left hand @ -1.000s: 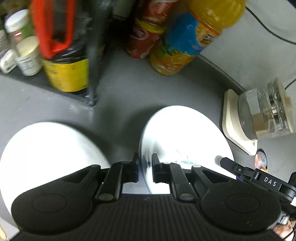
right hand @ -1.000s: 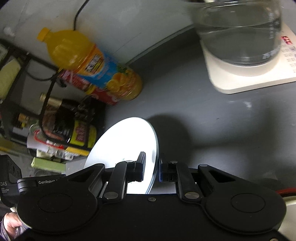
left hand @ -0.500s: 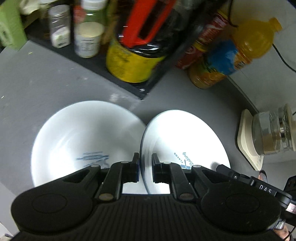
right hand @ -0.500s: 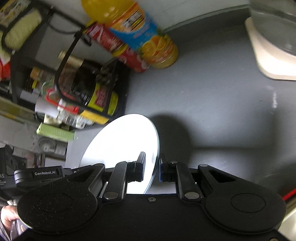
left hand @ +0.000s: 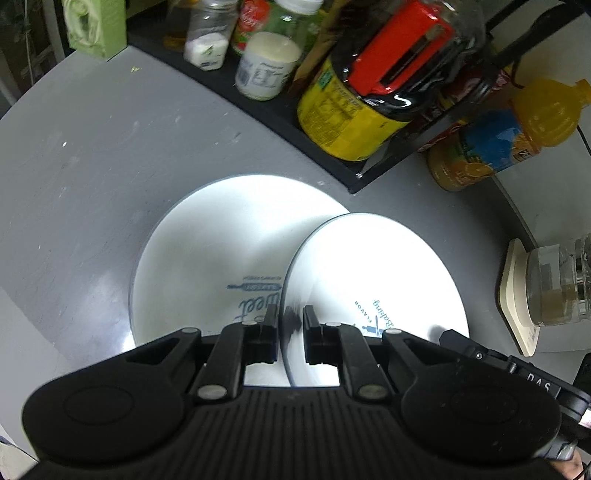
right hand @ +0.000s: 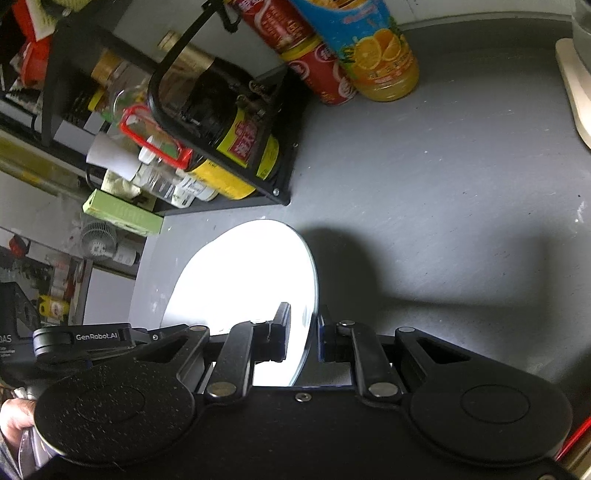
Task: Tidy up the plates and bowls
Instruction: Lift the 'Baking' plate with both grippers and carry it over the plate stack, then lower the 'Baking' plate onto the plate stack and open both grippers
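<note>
Both the left gripper (left hand: 290, 341) and right gripper (right hand: 303, 341) pinch opposite rims of one plate (left hand: 373, 288), steadying it over the second plate (left hand: 221, 258), probably for stacking.

Grey surface (left hand: 110, 147), scuffed with pale flecks. Black wire rack (left hand: 332, 170) at the far edge, holding a dark jar with a yellow label (left hand: 343, 118) and red handle (left hand: 399, 55), a white-lidded tub (left hand: 266, 70), and a clear shaker (left hand: 208, 40). Pale green box (left hand: 96, 26) at the rack's left end. Orange juice bottle (left hand: 506, 136) and red can (right hand: 314, 62) beside the rack, touching each other. Glass vessel (left hand: 557, 284) standing on a cream base (left hand: 513, 295) at far right.
</note>
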Motion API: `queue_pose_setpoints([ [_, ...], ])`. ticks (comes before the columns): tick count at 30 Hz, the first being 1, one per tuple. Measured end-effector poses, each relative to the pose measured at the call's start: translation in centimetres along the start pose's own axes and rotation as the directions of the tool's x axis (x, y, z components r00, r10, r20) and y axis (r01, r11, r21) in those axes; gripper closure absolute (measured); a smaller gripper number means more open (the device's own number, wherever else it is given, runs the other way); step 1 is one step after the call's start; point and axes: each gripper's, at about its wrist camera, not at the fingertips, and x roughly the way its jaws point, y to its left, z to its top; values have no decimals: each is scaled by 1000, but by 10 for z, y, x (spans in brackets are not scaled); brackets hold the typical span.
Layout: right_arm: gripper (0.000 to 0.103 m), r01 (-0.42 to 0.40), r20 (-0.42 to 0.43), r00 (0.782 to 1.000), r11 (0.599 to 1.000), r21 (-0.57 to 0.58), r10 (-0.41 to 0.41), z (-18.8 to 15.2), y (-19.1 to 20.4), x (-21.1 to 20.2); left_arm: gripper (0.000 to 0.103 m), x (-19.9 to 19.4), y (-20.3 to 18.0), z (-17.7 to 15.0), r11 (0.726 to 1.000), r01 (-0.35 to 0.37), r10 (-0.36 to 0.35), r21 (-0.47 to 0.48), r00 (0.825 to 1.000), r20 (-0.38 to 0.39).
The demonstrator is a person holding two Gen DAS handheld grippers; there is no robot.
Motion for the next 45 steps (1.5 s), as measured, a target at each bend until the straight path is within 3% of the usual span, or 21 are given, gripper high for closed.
queue_pose_setpoints([
  [23,88,102,-25,994,979,-176,-108,-11,50,26,86,24,51,-15,992,-8,6,-125,1000,-16],
  [35,97,139,-54,987,974,-177,-150,-14,50,46,86,22,58,-7,993,-51,52,-105,999,0],
  [45,97,142,-49,987,967,-211,-156,-14,53,48,85,-7,63,12,996,0,6,-91,998,60],
])
